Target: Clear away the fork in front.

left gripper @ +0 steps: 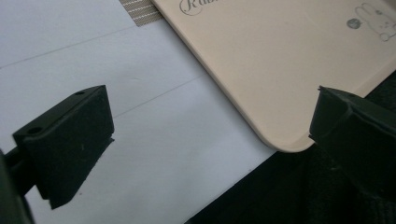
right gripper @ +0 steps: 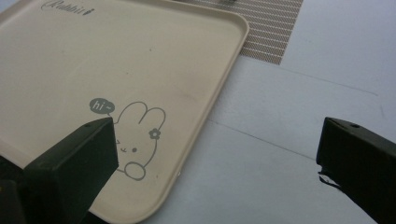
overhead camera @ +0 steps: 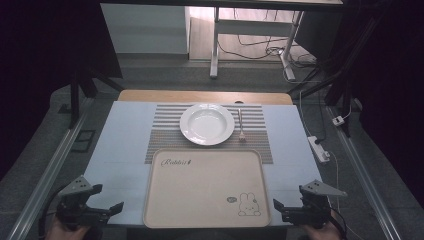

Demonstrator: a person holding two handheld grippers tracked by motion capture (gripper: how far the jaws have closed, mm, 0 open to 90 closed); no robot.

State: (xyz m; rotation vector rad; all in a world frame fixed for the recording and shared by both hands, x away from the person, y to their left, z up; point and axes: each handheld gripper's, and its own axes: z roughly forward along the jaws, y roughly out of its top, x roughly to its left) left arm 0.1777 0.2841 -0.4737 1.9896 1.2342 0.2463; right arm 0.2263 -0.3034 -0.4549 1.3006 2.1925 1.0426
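Observation:
A beige tray (overhead camera: 200, 185) with a rabbit drawing lies at the near middle of the table, with nothing on it. Behind it a white plate (overhead camera: 207, 123) rests on a striped placemat (overhead camera: 165, 140), and a fork (overhead camera: 240, 126) lies just right of the plate. My left gripper (overhead camera: 107, 210) is open at the near left, beside the tray's near-left corner (left gripper: 280, 140). My right gripper (overhead camera: 280, 210) is open at the near right, beside the tray's near-right corner (right gripper: 154, 205). Neither gripper holds anything.
The table (overhead camera: 125, 145) has a pale blue-white top with a wooden strip (overhead camera: 150, 95) at its far edge. A power strip (overhead camera: 319, 148) with cables lies on the floor to the right. Desk legs (overhead camera: 215, 50) stand beyond the table.

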